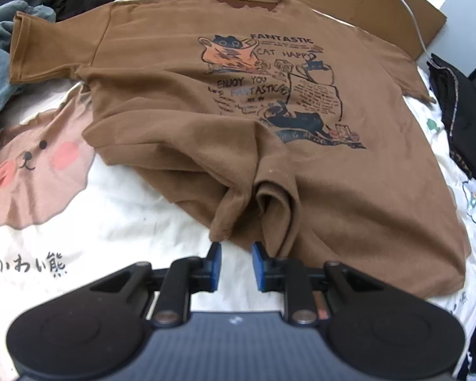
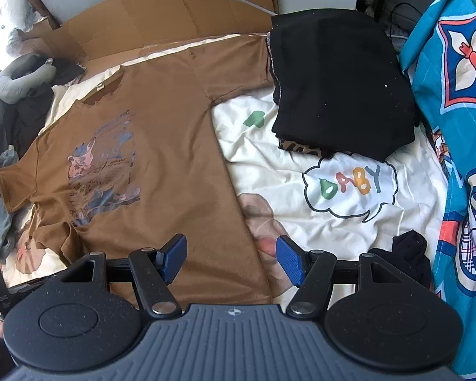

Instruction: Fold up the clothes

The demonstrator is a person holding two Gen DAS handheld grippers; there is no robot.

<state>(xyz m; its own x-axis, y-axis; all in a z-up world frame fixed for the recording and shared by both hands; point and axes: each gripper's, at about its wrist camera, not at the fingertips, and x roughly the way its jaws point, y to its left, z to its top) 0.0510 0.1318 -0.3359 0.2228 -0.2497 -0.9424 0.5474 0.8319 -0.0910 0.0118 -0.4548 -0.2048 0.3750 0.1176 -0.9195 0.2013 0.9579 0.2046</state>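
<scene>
Shirts: one brown tee (image 1: 181,101) flat; left claw (image 1: 236,263) slightly apart, right claw (image 2: 231,258) wide apart, both empty.

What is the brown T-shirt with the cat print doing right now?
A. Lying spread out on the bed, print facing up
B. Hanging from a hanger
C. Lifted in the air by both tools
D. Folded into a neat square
A: the brown T-shirt lies spread on the cream bedsheet, print up, hem bunched near the open left tool.
</scene>
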